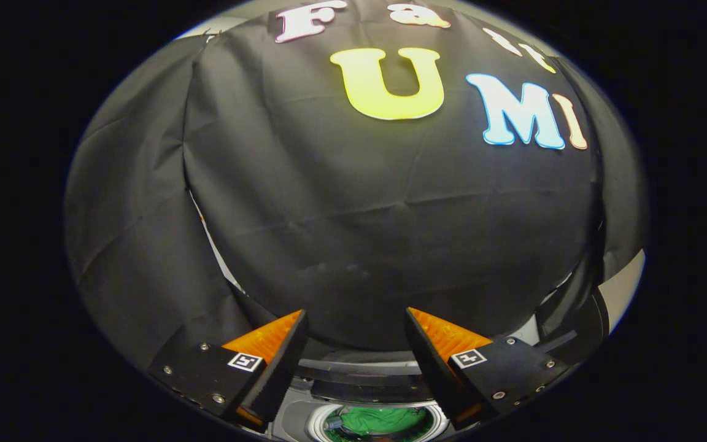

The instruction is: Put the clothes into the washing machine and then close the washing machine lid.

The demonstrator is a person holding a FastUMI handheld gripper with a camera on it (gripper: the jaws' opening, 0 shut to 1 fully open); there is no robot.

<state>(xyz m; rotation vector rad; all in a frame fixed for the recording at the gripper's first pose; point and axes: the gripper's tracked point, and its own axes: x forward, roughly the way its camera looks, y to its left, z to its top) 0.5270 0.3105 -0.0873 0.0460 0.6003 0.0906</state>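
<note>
The washing machine (366, 393) sits low down, under and between the two fingers of the claw (356, 322). Its top is light grey, and it has a round hole (378, 423) with a white ring around it. Inside the hole lie the clothes (384, 419), a bunch of green cloth, all crumpled. A small grey thing sits at the left side of the ring, but it is too small to tell what it is. Just behind the hole there are dark, curved bands on the machine. This may be the lid (363, 388), standing open, but I cannot tell for sure. The claw is wide apart and holds nothing. There is only air between its two fingers, and the clothes are not touching them. The claw is up above the machine and points at the wall, not down into the hole. Beyond the fingers hangs a big black cloth (359, 215), the wall of the booth. It has folds and creases in it. At the left, two sheets of the cloth meet, and a thin light gap (209, 230) shows between them.
</note>
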